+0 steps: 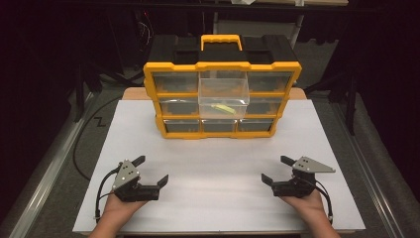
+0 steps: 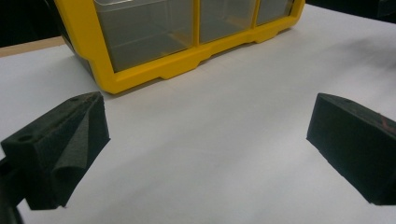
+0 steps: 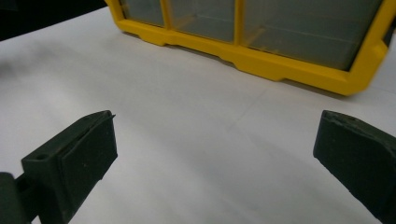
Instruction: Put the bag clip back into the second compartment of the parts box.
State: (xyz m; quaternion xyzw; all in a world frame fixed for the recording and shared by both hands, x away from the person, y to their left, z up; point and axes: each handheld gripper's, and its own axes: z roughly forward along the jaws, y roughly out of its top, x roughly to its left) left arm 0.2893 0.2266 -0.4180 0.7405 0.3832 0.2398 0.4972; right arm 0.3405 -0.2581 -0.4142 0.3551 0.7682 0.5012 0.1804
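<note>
Both tools (image 1: 151, 169) (image 1: 276, 169) agape, facing wide organizer (image 1: 222, 99).

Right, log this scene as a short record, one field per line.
surface: white table top
main item: yellow and black drawer cabinet at the far middle of the table, handle on top
drawers: three rows of three clear drawers
open drawer: middle drawer pulled out, with a yellow-green item inside
left gripper: open, holding nothing, near the table's front left
right gripper: open, holding nothing, near the front right
contact: neither gripper touches the cabinet
</note>
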